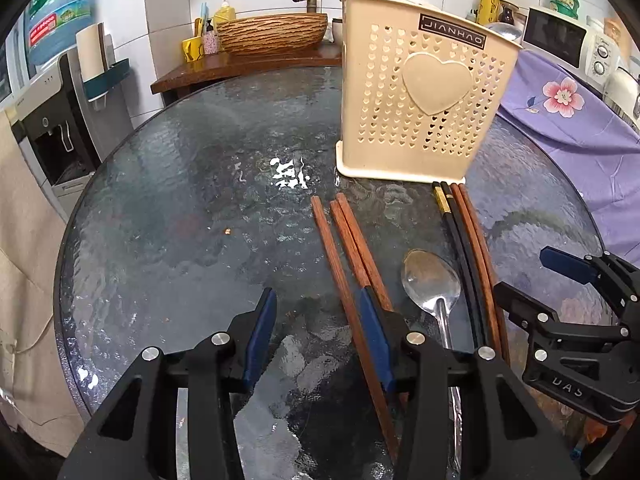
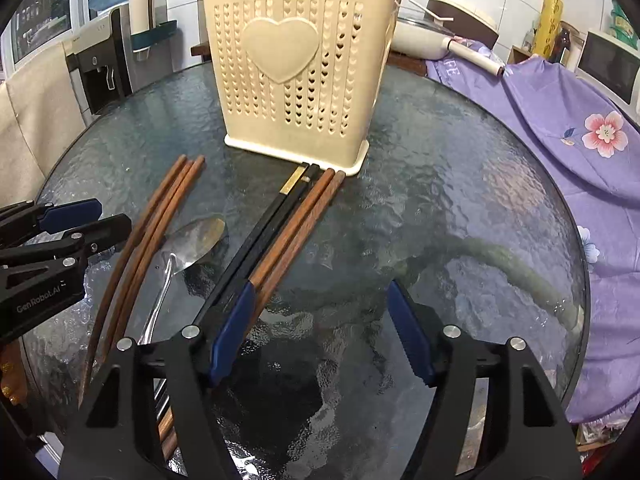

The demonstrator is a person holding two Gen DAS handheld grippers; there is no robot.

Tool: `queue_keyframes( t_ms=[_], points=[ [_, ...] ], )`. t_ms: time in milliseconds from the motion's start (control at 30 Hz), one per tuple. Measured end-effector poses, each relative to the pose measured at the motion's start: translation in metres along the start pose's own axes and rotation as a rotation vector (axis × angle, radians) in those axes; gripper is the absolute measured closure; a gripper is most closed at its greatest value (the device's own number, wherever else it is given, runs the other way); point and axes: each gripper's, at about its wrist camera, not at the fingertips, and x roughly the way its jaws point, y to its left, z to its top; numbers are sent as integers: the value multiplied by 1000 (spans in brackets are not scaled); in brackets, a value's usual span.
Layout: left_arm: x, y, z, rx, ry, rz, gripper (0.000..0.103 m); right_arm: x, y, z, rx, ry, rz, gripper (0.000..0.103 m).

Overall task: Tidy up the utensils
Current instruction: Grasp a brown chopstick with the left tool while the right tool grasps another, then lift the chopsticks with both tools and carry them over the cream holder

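A cream perforated utensil holder (image 1: pixel 424 92) with a heart on its front stands upright on the round glass table (image 1: pixel 180 208); it also shows in the right wrist view (image 2: pixel 296 72). Before it lie three brown chopsticks (image 1: pixel 344 248), a metal spoon (image 1: pixel 432 280), two black chopsticks (image 1: pixel 456 232) and two more brown ones (image 1: pixel 476 240). My left gripper (image 1: pixel 318 308) is open and empty, its right finger over the brown chopsticks. My right gripper (image 2: pixel 322 300) is open and empty, its left finger over the right brown pair (image 2: pixel 296 224). The spoon (image 2: pixel 192 240) lies left of it.
A purple floral cloth (image 2: pixel 560 128) covers things right of the table. A water dispenser (image 1: pixel 52 120) stands at the left. A woven basin (image 1: pixel 272 32) sits on a wooden counter behind. A microwave (image 1: pixel 568 40) stands at the back right.
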Motion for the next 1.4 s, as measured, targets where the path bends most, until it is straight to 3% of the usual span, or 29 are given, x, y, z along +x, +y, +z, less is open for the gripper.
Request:
queue_keyframes(
  t_ms=[267,400,567,633,733,867,1167,1333,1400],
  points=[
    [7,-10,0,16,14,2,62,4,1,8,19,26,23,39],
    [10,-11,2,25,20,15,68,7,0,11,10,38,5,47],
    [13,-5,0,14,35,13,68,8,-7,11,16,46,8,47],
    [15,-3,2,15,38,18,68,11,-9,13,15,52,-2,52],
    [18,-2,8,-6,48,-16,68,16,-10,17,22,56,1,54],
    [25,-2,17,-2,53,4,68,23,-12,27,33,58,-6,56],
    [47,6,47,-47,75,16,72,46,-18,55,98,59,-12,68],
    [52,-1,50,-18,65,62,72,53,-18,63,115,48,-29,76],
    [53,-4,50,-10,54,68,78,55,-18,65,122,44,-33,82]
  ],
)
